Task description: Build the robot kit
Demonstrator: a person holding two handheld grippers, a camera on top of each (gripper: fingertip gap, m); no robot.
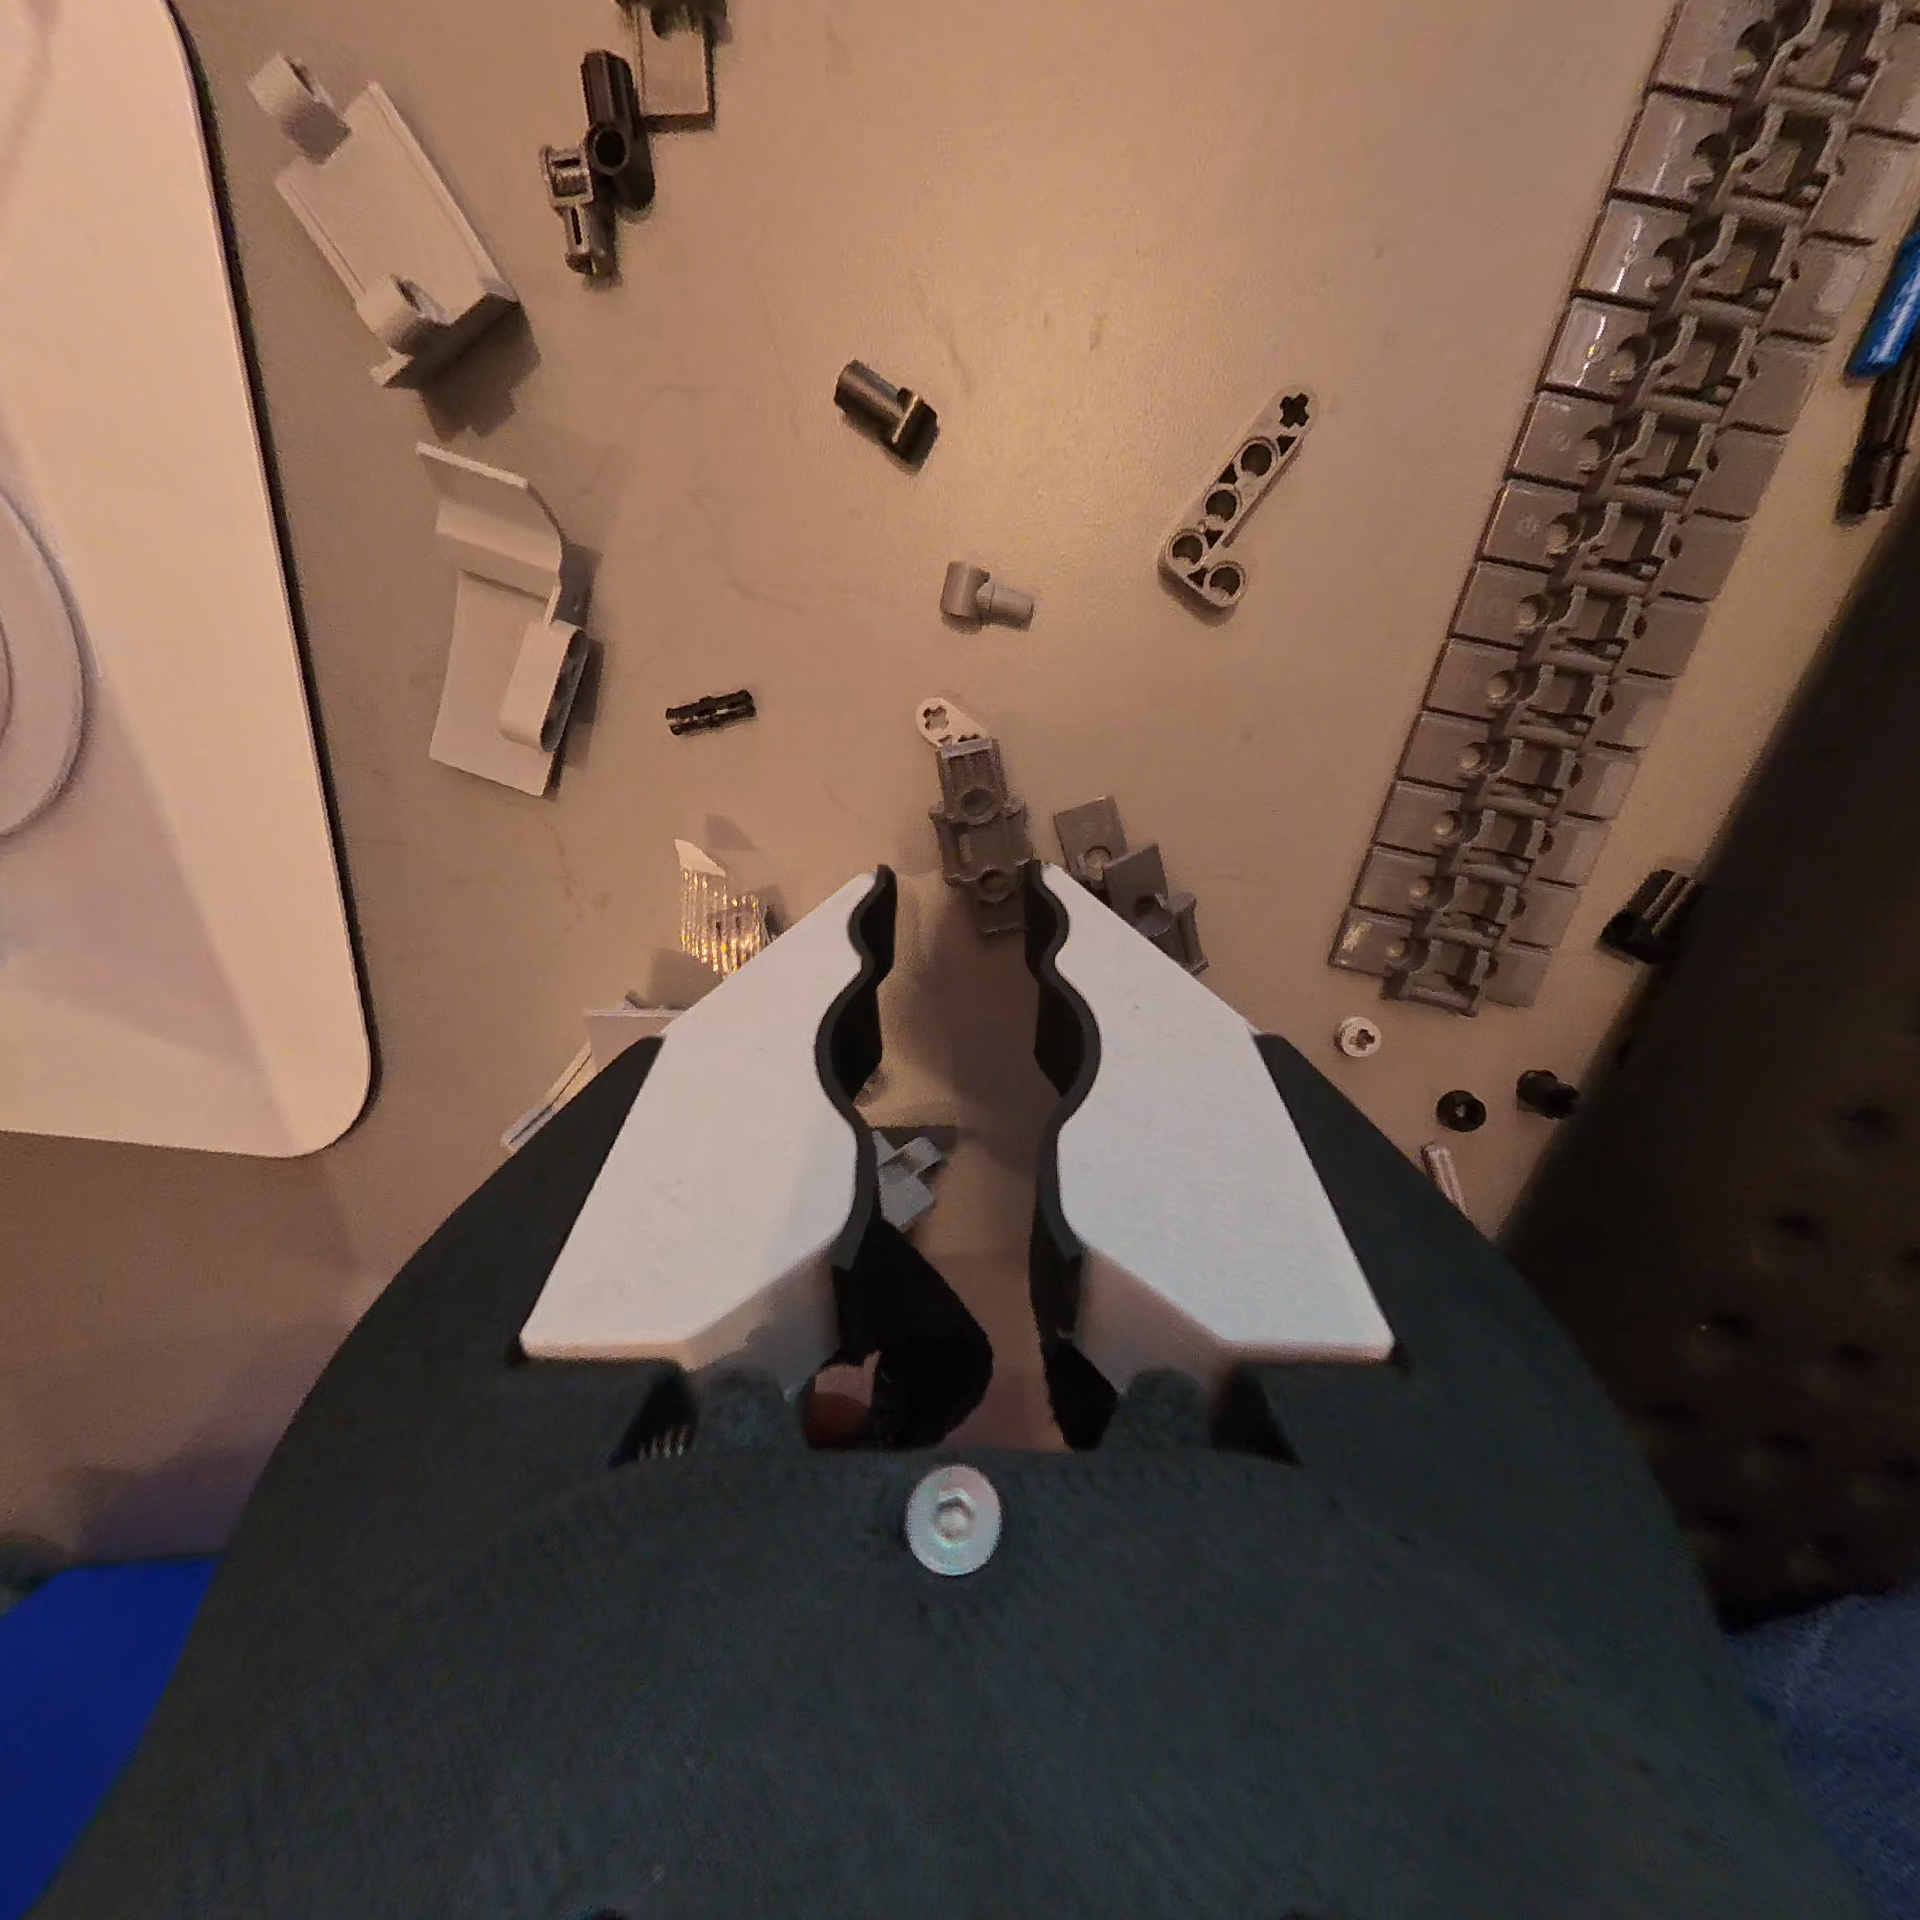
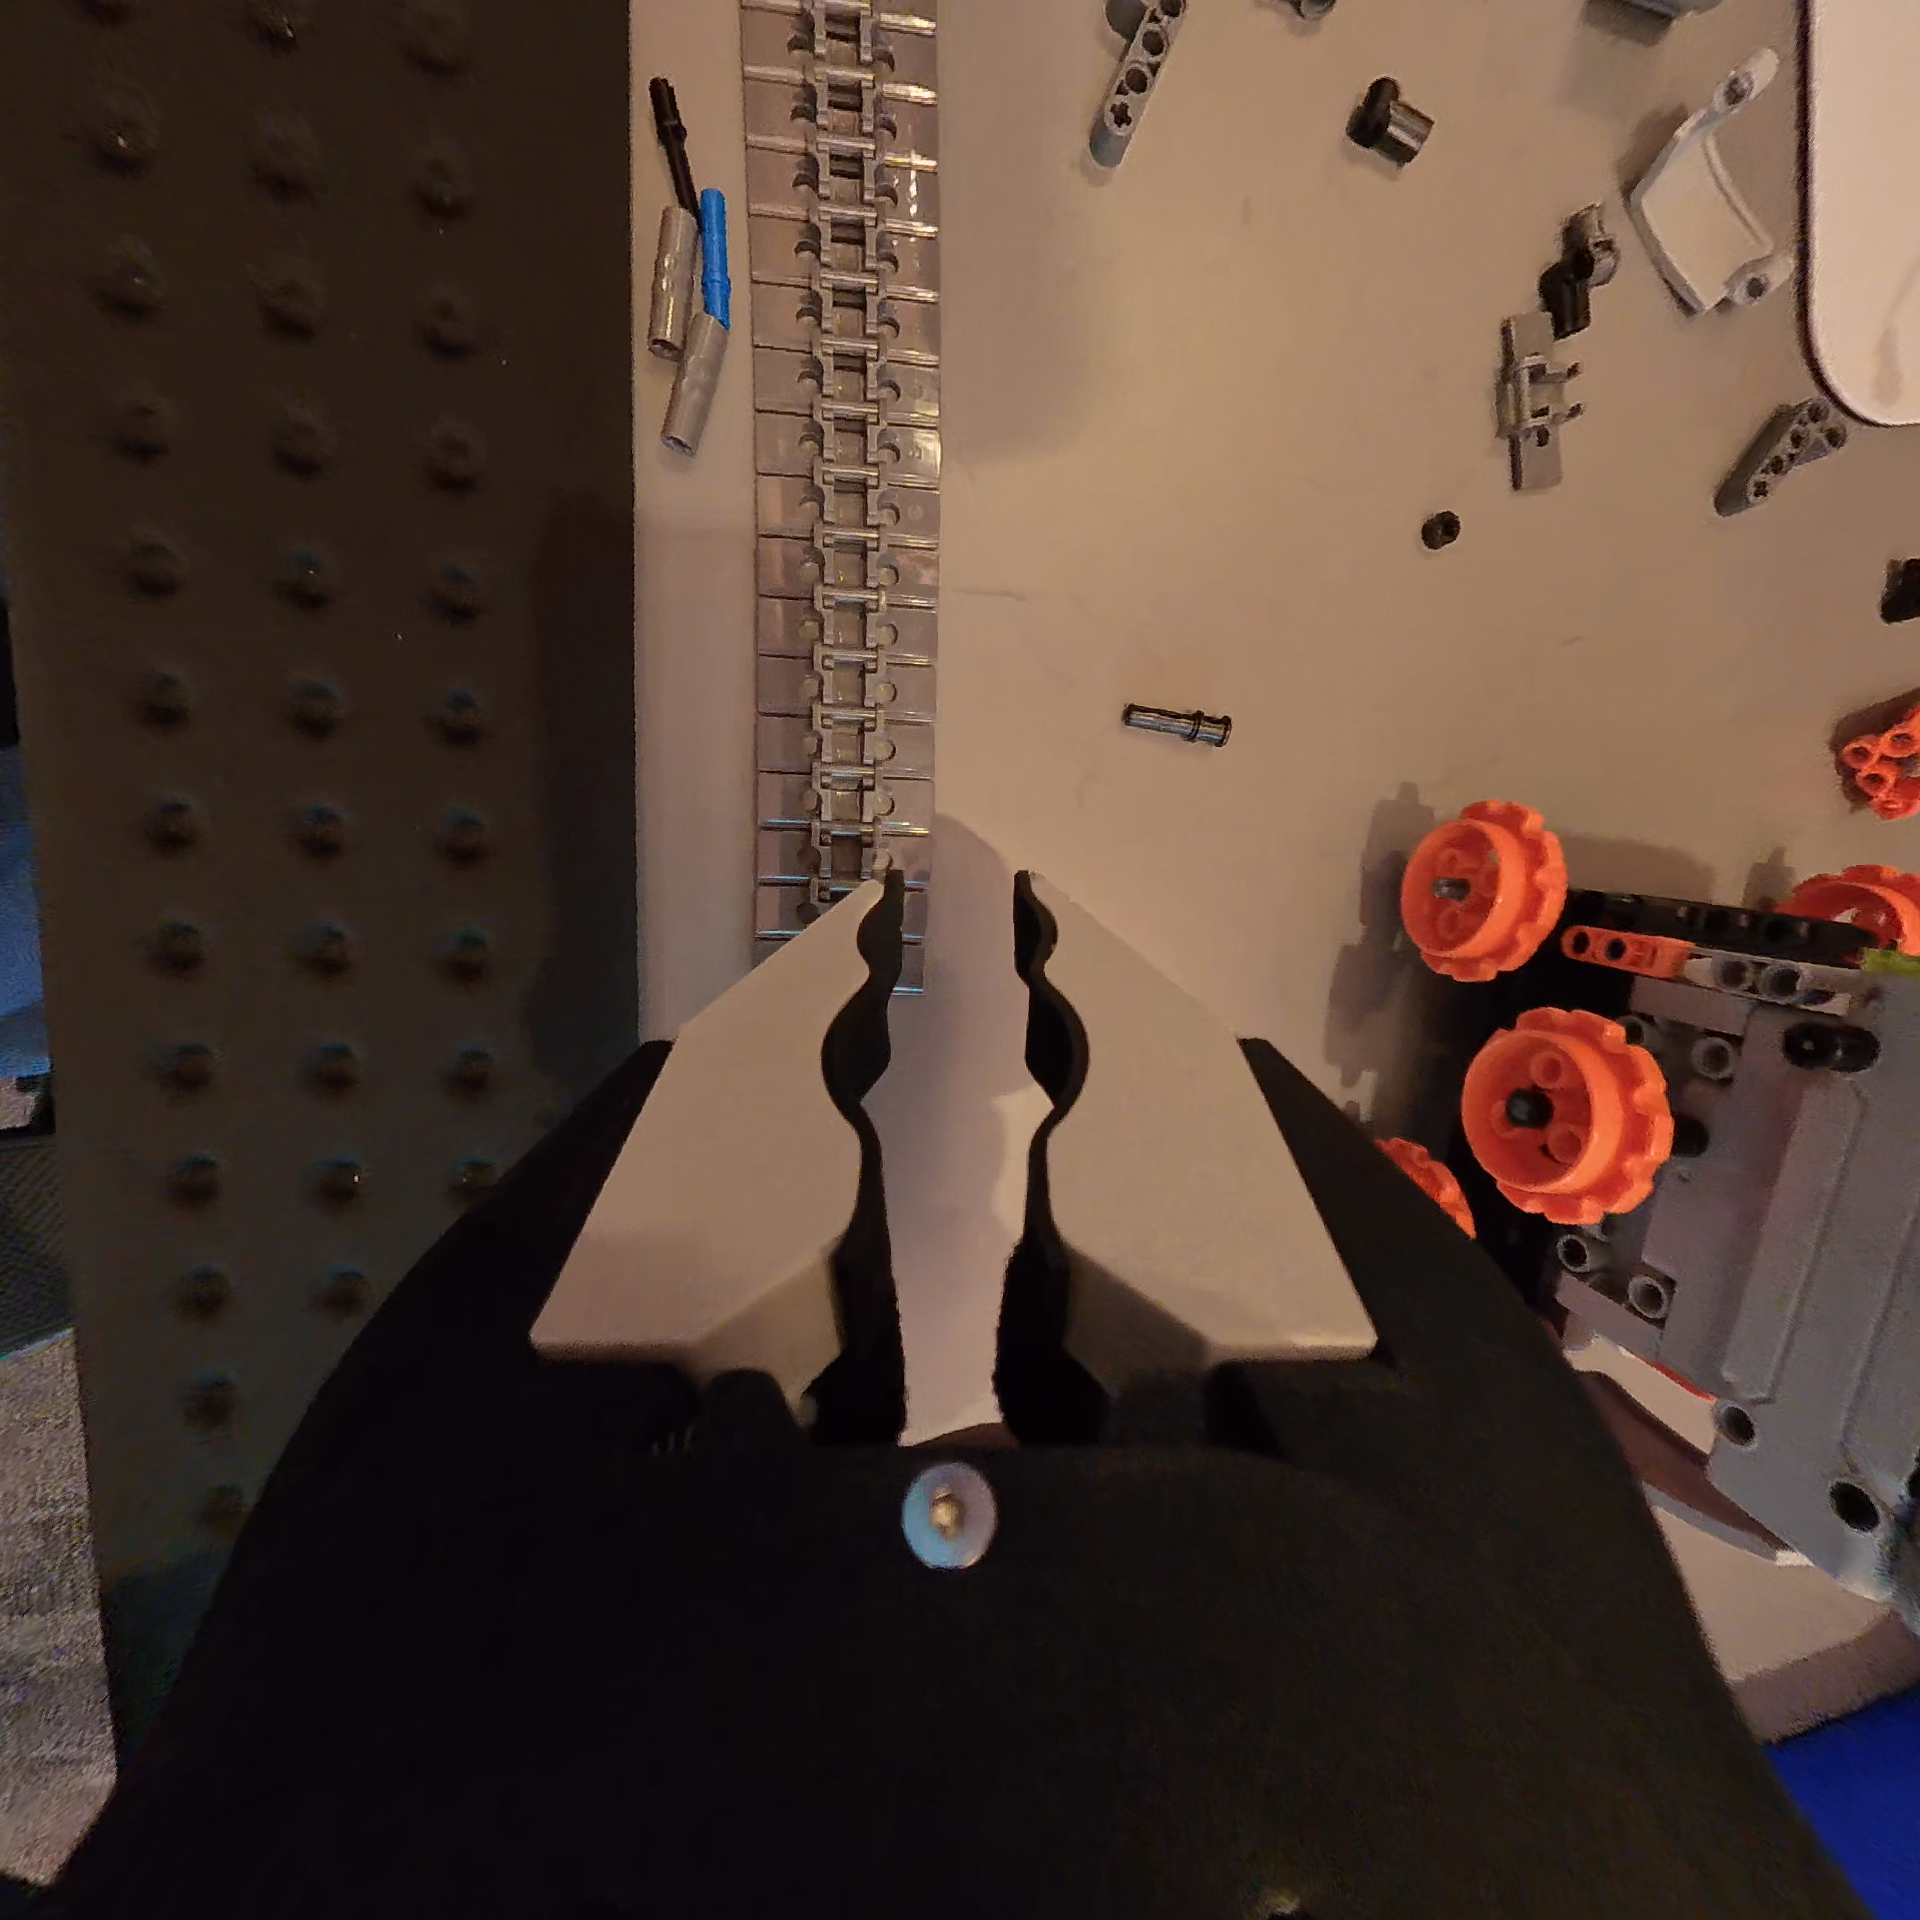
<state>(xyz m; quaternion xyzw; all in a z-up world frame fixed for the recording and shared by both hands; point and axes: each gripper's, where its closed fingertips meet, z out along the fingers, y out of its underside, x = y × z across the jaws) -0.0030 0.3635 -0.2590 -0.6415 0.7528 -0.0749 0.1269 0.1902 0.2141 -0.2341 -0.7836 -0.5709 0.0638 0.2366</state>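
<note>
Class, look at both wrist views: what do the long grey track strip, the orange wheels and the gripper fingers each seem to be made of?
Track strip: likely moulded hard plastic, grey, semi-gloss; its flat links catch highlights.
Orange wheels: likely plastic too, smooth, uniform colour, crisp moulded teeth.
Gripper fingers: matte pale shells, probably plastic, perhaps printed; the wavy black inner pads look rubbery, though that is uncertain.

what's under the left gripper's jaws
The open left gripper hangs over a dark grey connector piece; a lighter grey piece shows between the jaws, mostly covered.
</note>
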